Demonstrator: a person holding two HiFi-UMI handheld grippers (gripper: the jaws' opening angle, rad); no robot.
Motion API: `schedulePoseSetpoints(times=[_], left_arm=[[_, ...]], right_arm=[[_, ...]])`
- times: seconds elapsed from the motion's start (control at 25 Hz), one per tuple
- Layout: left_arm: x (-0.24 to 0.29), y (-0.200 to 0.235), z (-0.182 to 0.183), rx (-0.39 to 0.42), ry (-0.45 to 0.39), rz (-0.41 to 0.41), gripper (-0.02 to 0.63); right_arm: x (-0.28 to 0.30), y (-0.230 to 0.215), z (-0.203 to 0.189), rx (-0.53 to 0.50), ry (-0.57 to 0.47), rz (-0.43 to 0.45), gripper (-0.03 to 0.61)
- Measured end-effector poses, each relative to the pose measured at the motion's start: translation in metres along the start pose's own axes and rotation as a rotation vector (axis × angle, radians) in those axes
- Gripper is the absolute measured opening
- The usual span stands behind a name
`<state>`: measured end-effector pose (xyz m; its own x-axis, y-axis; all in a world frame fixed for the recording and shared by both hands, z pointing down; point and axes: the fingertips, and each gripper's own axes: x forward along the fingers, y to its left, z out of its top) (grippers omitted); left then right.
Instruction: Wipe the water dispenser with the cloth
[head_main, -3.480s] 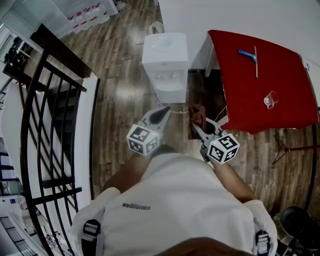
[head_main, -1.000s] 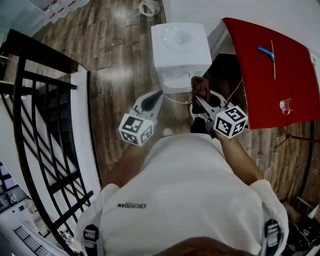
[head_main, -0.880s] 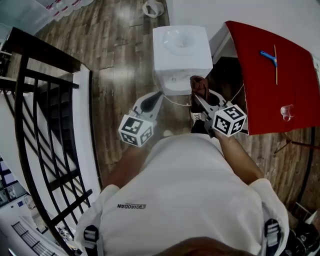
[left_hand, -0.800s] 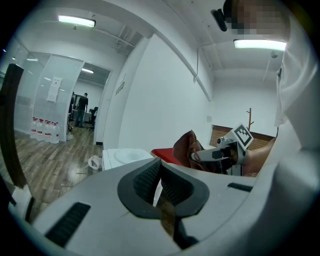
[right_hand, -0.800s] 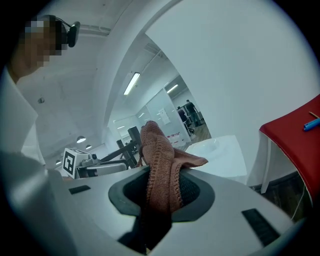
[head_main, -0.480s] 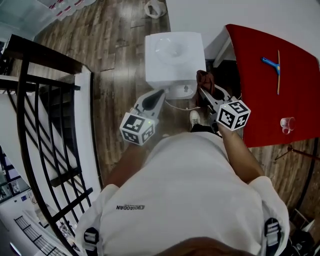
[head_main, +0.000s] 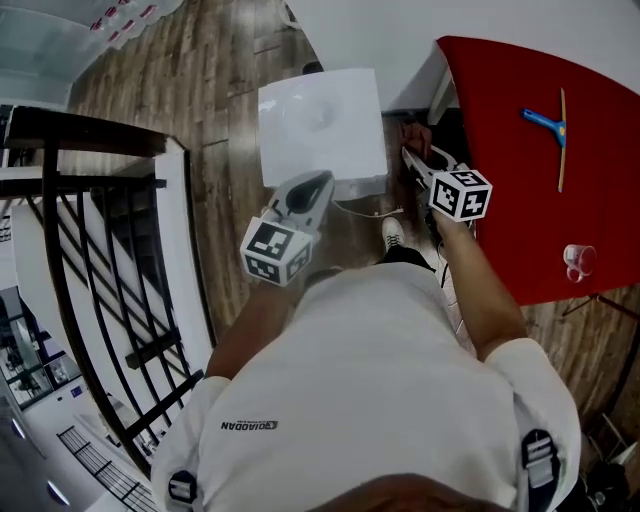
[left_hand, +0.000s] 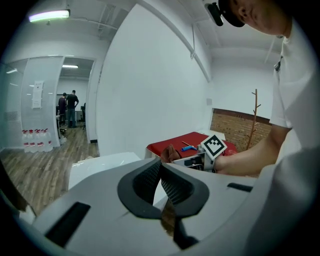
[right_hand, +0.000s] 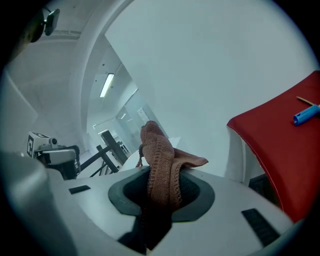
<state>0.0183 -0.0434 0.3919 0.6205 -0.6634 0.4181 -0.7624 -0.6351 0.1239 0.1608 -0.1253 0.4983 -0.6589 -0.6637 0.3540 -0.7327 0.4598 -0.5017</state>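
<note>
The white water dispenser (head_main: 320, 125) stands on the wood floor against the white wall, seen from above. My right gripper (head_main: 412, 158) is at the dispenser's right side, beside its top edge, shut on a brown knitted cloth (right_hand: 159, 165) that sticks up between the jaws. The cloth (head_main: 413, 136) shows as a small brown wad at the jaw tips. My left gripper (head_main: 312, 185) hangs at the dispenser's front edge with its jaws shut and nothing in them. In the left gripper view the dispenser's white top (left_hand: 102, 167) lies just beyond the jaws (left_hand: 160, 165).
A red table (head_main: 525, 150) stands right of the dispenser, with a blue-handled tool (head_main: 550, 122) and a clear glass (head_main: 581, 262) on it. A black stair railing (head_main: 90, 250) runs along the left. A white cable (head_main: 370, 212) trails on the floor by my shoe (head_main: 393, 235).
I have stepped closer to the dispenser. My right gripper with the cloth rose from the front of the dispenser to its right side near the top. The left gripper moved up to the front edge.
</note>
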Motion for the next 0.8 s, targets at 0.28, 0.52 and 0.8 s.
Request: schedulePoseSetpoints(times=[0.28,0.52,0.8], left_arm=[[0.035,-0.003,0.001,-0.015,0.064,0.012,-0.003],[0.051,-0.017,-0.03,-0.057,0.156,0.013,-0.003],[0.062,0.0,-0.029,-0.091,0.173,0.071,-0.003]], right_arm=[[0.061,-0.037,-0.001,0.058,0.059,0.058,0.087],[0.113,-0.074,-0.004,0.142,0.095,0.085,0.087],[0.157,-0.069,0.032,0.123,0.084,0.196,0.087]])
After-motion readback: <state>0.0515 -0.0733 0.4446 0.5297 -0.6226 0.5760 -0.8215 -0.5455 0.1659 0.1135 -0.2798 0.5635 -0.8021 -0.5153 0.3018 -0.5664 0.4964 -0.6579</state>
